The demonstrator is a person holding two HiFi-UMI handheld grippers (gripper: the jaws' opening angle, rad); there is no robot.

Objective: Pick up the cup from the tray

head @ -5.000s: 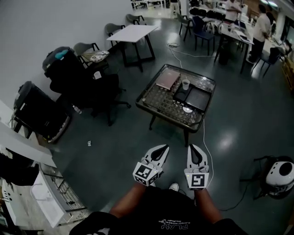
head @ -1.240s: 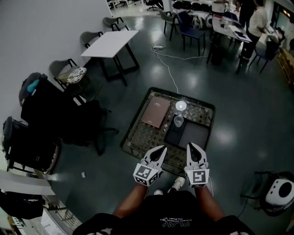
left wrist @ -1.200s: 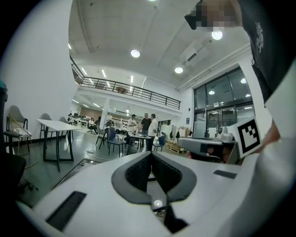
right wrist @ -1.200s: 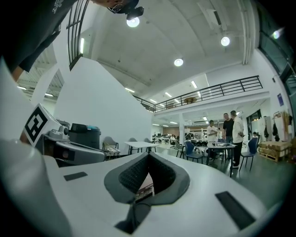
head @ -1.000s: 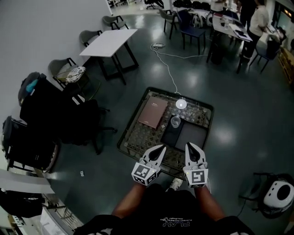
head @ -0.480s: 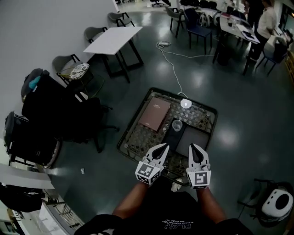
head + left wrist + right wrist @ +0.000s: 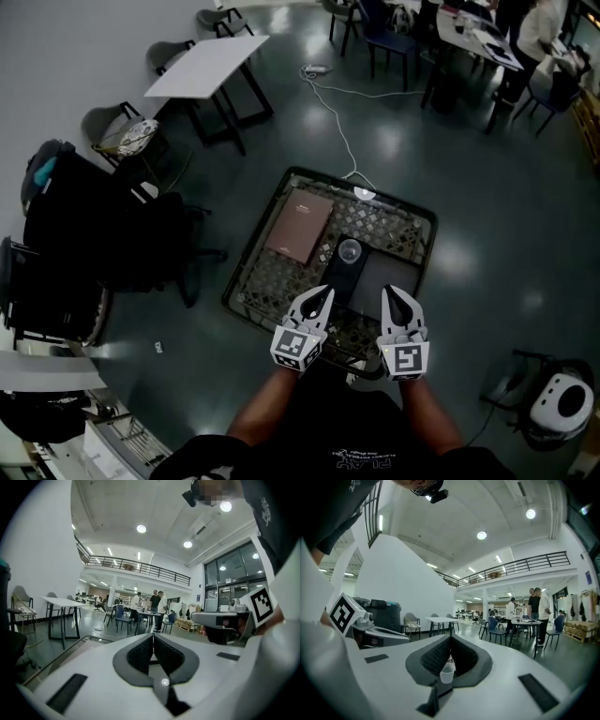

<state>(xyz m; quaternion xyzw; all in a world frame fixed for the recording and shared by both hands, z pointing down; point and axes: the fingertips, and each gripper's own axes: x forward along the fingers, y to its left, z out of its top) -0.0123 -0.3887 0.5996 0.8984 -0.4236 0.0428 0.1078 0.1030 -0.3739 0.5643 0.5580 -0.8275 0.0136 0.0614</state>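
A clear cup [image 7: 349, 250] stands upright on the far end of a narrow dark tray [image 7: 339, 278] on the glass-topped low table [image 7: 255, 242]. Both grippers hover over the table's near edge, short of the tray. My left gripper [image 7: 322, 292] is shut and empty, its tips meeting in the left gripper view [image 7: 153, 635]. My right gripper [image 7: 388, 292] is also shut, tips together [image 7: 450, 638]. In the right gripper view the cup [image 7: 447, 672] shows small in the hollow behind the closed tips, well away from the pads.
On the table lie a brown notebook [image 7: 298, 228], a second dark tray [image 7: 386, 281] and a white lid [image 7: 364, 194]. Black bags and chairs [image 7: 75, 225] stand left, a white table [image 7: 206, 64] far left, a floor cable [image 7: 339, 127], a white device [image 7: 553, 405] lower right.
The table, far ahead five seconds ago, has come close and now lies right under the grippers. Both grippers stay shut and level, side by side.
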